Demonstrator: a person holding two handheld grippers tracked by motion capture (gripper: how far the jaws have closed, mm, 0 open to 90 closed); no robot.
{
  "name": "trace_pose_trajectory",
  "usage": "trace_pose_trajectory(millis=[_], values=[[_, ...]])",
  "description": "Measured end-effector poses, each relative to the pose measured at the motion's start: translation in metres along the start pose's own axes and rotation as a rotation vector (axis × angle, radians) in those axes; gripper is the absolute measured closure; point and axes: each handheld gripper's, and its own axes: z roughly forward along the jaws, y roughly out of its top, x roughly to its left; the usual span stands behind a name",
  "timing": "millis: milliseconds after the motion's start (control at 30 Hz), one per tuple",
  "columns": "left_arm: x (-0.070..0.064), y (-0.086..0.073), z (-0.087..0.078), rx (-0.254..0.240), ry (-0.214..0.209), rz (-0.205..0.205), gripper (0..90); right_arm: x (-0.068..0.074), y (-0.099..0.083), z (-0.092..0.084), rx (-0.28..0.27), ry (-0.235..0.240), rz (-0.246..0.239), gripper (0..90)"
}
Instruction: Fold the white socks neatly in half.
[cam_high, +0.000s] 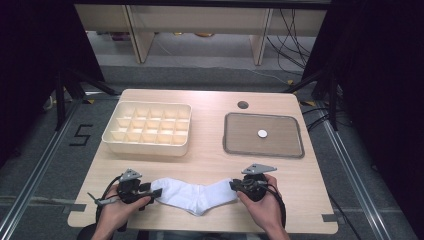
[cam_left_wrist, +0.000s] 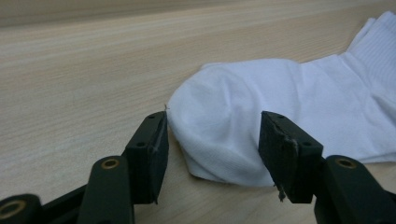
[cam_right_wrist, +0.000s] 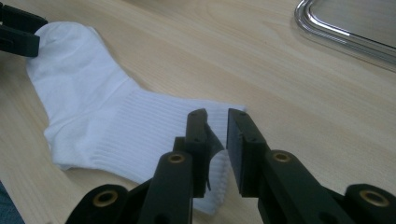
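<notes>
A white sock (cam_high: 195, 195) lies flat across the near part of the wooden table (cam_high: 210, 160), toe to the left and ribbed cuff to the right. My left gripper (cam_high: 157, 192) is at the toe end. In the left gripper view its jaws stand wide open (cam_left_wrist: 212, 135) with the rounded toe of the sock (cam_left_wrist: 280, 93) between them. My right gripper (cam_high: 234, 185) is at the cuff end. There the jaws (cam_right_wrist: 217, 121) hover over the cuff of the sock (cam_right_wrist: 93, 107) with a narrow gap between the pads. The left gripper (cam_right_wrist: 18, 32) also shows at the toe in that view.
A cream box (cam_high: 147, 142) divided into several compartments stands at the back left. A metal-rimmed tray (cam_high: 263, 152) with a small white disc (cam_high: 262, 133) sits at the back right, its rim (cam_right_wrist: 336, 37) close beyond the right gripper. A cable hole (cam_high: 243, 105) is behind it.
</notes>
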Motion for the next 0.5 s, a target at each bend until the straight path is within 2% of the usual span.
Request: trace_pose_trajectory(millis=[33,67,133,167,233,267,300,367,433,467,500], values=[[0.0012,0.0,-0.0002,0.013,0.006,0.009,43.2,-0.0002,0.0004,0.0006,0.001,0.008,-0.008,79.1],[0.0025,0.0003,-0.0014,0.031,0.007,0.025,43.7,0.0013,0.001,-0.0003,0.005,0.008,0.003,79.1],[0.0024,0.0007,-0.0015,0.035,0.015,0.027,44.4,0.0012,0.0013,-0.0003,0.013,0.009,-0.004,79.2],[0.0004,0.0013,-0.0002,0.017,0.026,0.01,45.6,0.0025,0.0014,0.0007,0.018,0.018,0.008,79.3],[0.0022,0.0026,-0.0008,0.039,0.027,0.032,46.8,0.0029,0.0018,0.0005,0.024,0.015,0.007,79.3],[0.0031,0.0028,-0.0003,0.046,0.027,0.031,46.9,0.0033,0.002,0.0005,0.024,0.015,0.009,79.3],[0.0024,0.0028,0.0017,0.024,0.031,0.01,47.4,0.0036,0.0022,0.0005,0.023,0.015,0.008,79.3],[0.0027,0.0035,0.0019,0.028,0.038,0.01,47.9,0.0039,0.0032,0.0007,0.019,0.015,-0.004,79.3],[0.0029,0.0038,0.0001,0.04,0.03,0.035,48.3,0.005,0.0046,-0.0006,0.022,0.008,-0.002,79.2],[0.0028,0.0034,0.0,0.039,0.036,0.048,48.4,0.004,0.0043,0.0009,0.002,0.014,-0.018,79.2],[0.0028,0.0034,0.0,0.039,0.036,0.048,48.5,0.0052,0.0054,-0.0016,0.012,0.006,-0.008,79.2]])
